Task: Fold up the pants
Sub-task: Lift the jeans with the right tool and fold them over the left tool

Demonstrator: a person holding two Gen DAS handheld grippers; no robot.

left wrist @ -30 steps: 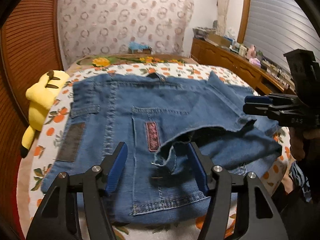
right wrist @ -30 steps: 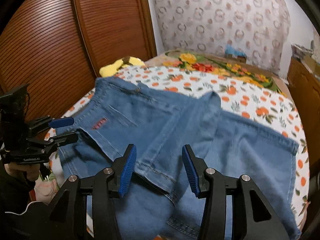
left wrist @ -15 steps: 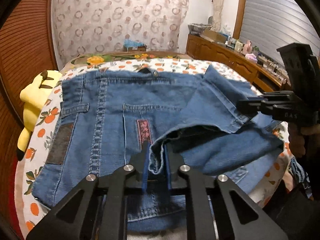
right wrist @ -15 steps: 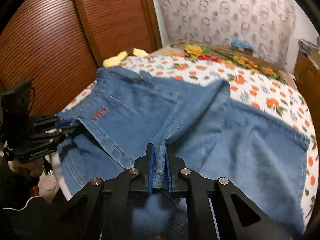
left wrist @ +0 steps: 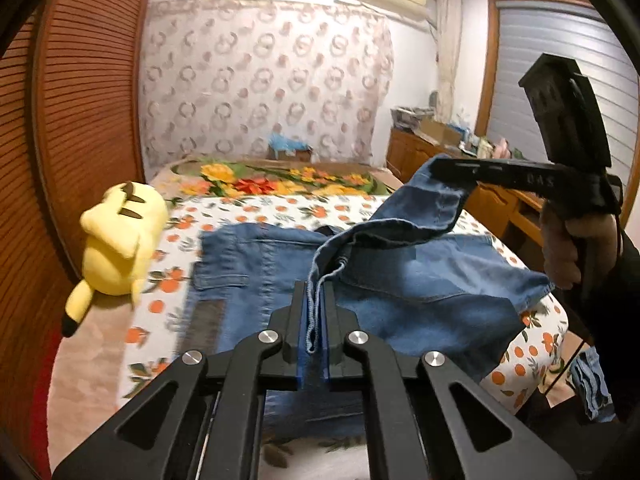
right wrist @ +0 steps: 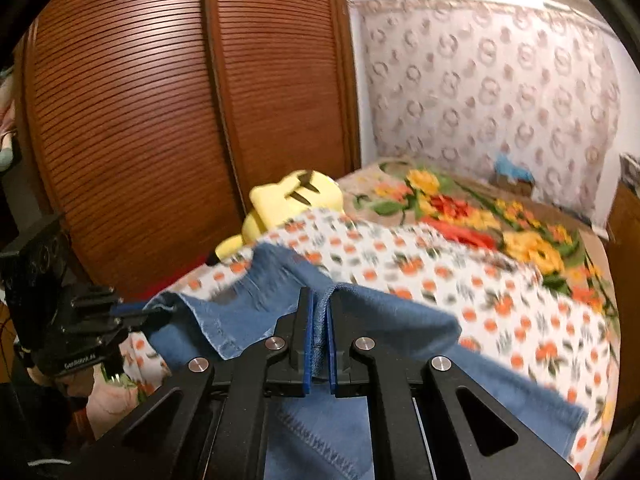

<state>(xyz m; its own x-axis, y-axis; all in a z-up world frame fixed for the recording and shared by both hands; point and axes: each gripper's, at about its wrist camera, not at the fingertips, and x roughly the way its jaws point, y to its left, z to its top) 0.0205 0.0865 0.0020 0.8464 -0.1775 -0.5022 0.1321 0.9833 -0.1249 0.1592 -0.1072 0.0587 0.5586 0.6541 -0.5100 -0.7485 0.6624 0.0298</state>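
Observation:
Blue denim pants [left wrist: 420,300] lie on a bed with an orange-print sheet [left wrist: 256,216]. My left gripper [left wrist: 314,304] is shut on the hem of a pant leg and holds it above the bed. My right gripper [right wrist: 318,320] is shut on the same hem further along; it shows in the left wrist view [left wrist: 440,170], raised higher, with the cloth hanging from it. The lifted leg [right wrist: 380,316] stretches between the two grippers. The waistband end [left wrist: 240,240] stays flat on the bed.
A yellow plush toy [left wrist: 120,236] lies at the bed's left edge beside a brown slatted wardrobe [right wrist: 160,120]. A floral blanket [right wrist: 480,208] covers the far end. A wooden sideboard [left wrist: 500,200] with clutter stands at the right.
Both grippers closed on the pant leg hem, then lifted it off the bed and carried it toward the waistband end. The right gripper rose higher.

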